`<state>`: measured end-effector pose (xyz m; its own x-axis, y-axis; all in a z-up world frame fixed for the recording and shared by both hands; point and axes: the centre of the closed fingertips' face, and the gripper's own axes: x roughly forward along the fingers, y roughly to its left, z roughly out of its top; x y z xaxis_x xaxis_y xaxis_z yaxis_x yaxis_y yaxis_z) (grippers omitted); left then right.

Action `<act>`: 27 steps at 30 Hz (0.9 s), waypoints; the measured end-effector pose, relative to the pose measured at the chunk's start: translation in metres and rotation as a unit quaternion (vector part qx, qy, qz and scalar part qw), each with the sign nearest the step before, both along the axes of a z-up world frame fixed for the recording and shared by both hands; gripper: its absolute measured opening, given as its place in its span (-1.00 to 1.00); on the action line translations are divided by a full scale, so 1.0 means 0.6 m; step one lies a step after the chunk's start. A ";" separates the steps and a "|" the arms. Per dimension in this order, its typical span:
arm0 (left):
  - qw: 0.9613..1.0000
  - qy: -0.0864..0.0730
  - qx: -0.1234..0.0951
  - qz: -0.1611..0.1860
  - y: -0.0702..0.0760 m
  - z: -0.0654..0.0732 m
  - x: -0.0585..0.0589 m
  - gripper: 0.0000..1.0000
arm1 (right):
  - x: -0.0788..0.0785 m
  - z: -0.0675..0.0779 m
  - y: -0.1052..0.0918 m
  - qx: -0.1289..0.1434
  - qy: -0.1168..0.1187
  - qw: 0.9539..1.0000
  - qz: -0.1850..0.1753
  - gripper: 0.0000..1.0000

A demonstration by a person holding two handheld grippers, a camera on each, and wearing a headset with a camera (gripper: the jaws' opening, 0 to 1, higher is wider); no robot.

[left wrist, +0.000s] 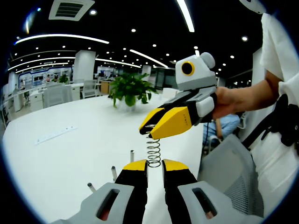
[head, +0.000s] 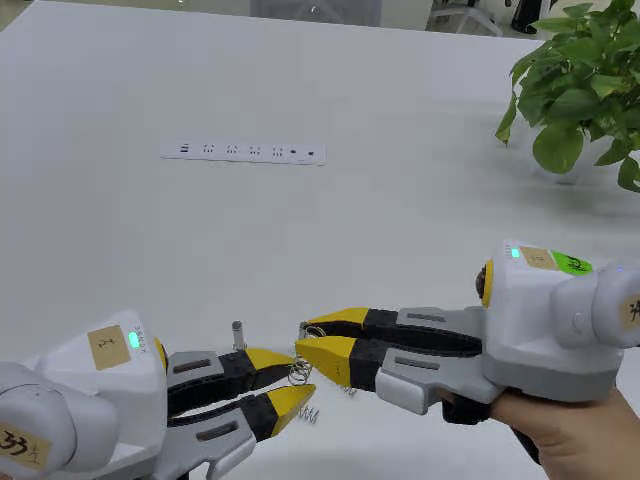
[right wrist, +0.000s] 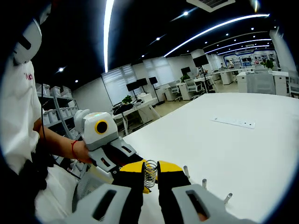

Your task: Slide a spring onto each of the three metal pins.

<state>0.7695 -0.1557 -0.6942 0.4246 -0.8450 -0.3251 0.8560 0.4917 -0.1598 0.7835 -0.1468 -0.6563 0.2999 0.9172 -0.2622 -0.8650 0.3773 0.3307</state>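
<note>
Open-plan office, white table (head: 300, 230), power strip (head: 243, 152) far side, plant (head: 580, 80) at the right edge. One spring (left wrist: 153, 149) is off the table and spans the two tools. The left gripper (head: 302, 378) has its jaws narrowly parted, pinching one end. The right gripper (head: 301, 337) is nearly closed on the other end. Three metal pins (left wrist: 113, 173) stand upright in a row just beyond the left jaws, all bare. A second spring (head: 310, 413) lies on the table near the left tips. Judgement: one tool should let go so the lower coil hangs free. Grip high on the spring, hold its axis plumb over the nearest pin, lower slowly and release once the coils are over the pin. A hard squeeze could bend the coils, and a tilted approach could snag the pin's top.
</note>
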 end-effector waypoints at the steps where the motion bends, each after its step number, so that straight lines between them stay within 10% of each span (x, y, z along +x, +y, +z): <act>1: 1.000 0.001 -0.001 0.001 0.000 0.000 0.000 -0.76 | -0.001 0.000 0.000 -0.003 -0.005 1.000 0.002 -0.77; 27: 1.000 0.005 -0.002 -0.006 -0.002 0.000 -0.001 -0.80 | -0.010 0.000 0.003 -0.035 -0.041 0.998 0.030 -0.76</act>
<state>0.7687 -0.1572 -0.6944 0.4104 -0.8518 -0.3256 0.8607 0.4798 -0.1704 0.7777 -0.1451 -0.6562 0.2677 0.9145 -0.3035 -0.9097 0.3437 0.2332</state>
